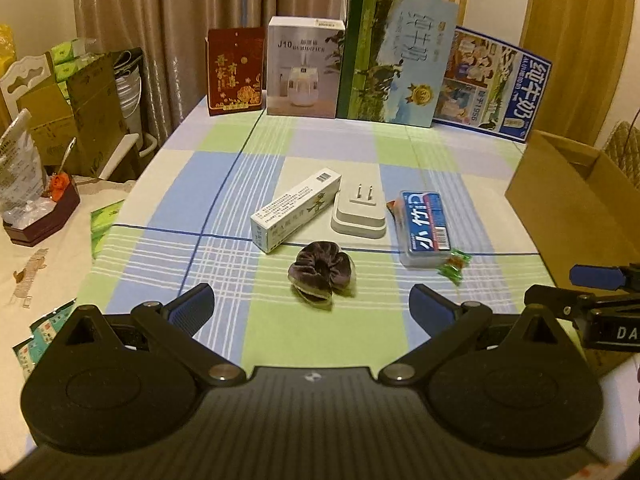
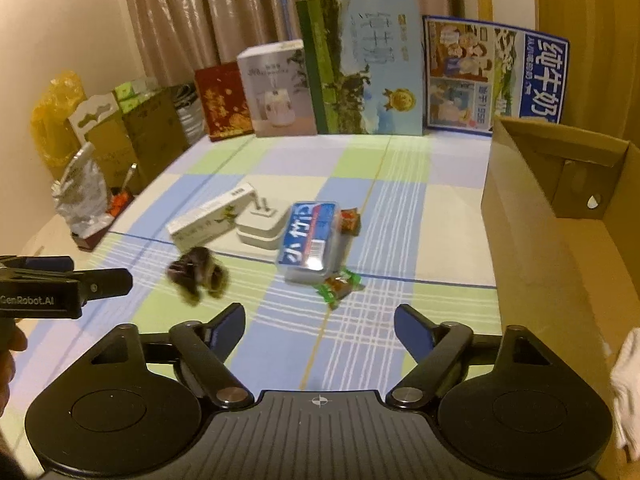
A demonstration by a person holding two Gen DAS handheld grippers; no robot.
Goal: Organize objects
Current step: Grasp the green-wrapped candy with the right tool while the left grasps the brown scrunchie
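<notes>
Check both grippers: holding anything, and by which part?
Nothing held. Left gripper and right gripper both open and empty above the checked tablecloth.

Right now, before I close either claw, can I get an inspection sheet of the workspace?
Surface: checked blue, green and white tablecloth, flat.
Job's things: long white carton, white plug adapter prongs up, blue-labelled clear plastic case, dark velvet scrunchie, green-wrapped candy, red-wrapped candy; open brown cardboard box at the right.
Clutter: upright printed boxes along the far edge.
Grippers: left claw open, empty; right claw open, empty.
Cables: nothing seen.
Surroundings: beige curtains, stacked cartons on the left.
</notes>
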